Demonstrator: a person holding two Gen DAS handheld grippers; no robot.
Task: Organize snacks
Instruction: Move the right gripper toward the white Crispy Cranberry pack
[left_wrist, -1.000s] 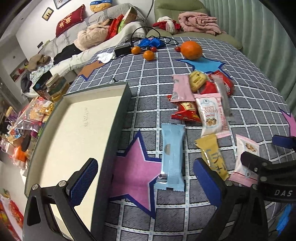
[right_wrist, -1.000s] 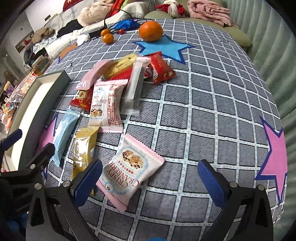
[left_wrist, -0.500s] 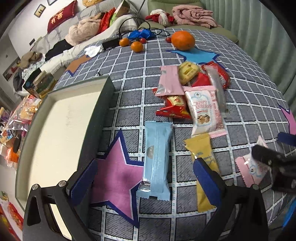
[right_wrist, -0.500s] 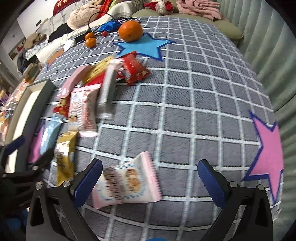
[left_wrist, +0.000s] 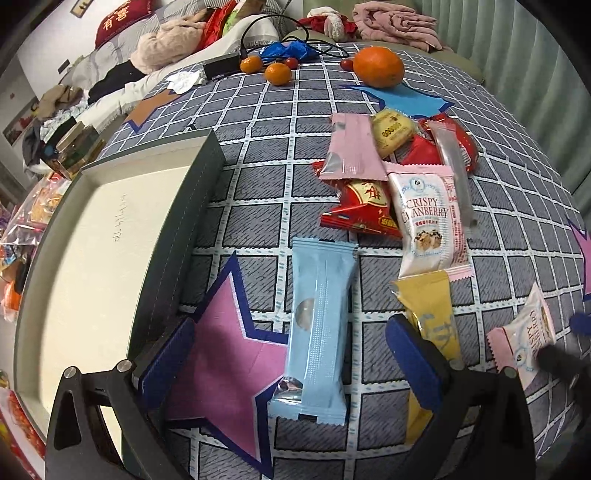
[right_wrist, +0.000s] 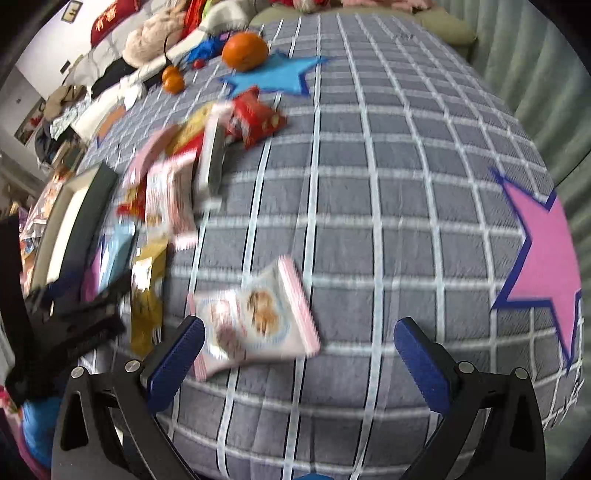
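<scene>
My left gripper (left_wrist: 291, 363) is open, low over the checked cloth, with a light blue snack bar (left_wrist: 318, 328) lying between its fingers. A yellow packet (left_wrist: 434, 328) lies by its right finger. My right gripper (right_wrist: 299, 360) is open with a pink-edged cranberry cookie packet (right_wrist: 255, 319) lying between its fingers near the left one; this view is blurred. That packet shows in the left view (left_wrist: 526, 339). A pile of snacks (left_wrist: 395, 173) lies further back. An open box (left_wrist: 96, 236) with a dark rim sits at the left.
A large orange (left_wrist: 378, 66) and small tangerines (left_wrist: 277, 72) lie at the far edge. Felt stars lie on the cloth: pink (left_wrist: 225, 354), blue (left_wrist: 402, 98), pink (right_wrist: 543, 258). Clothes and cables crowd the back. Bagged snacks (left_wrist: 26, 221) lie left of the box.
Both grippers moved forward and lower. The blue bar now lies between the left fingers. The cookie packet has turned and shifted on the cloth and now lies between the right fingers.
</scene>
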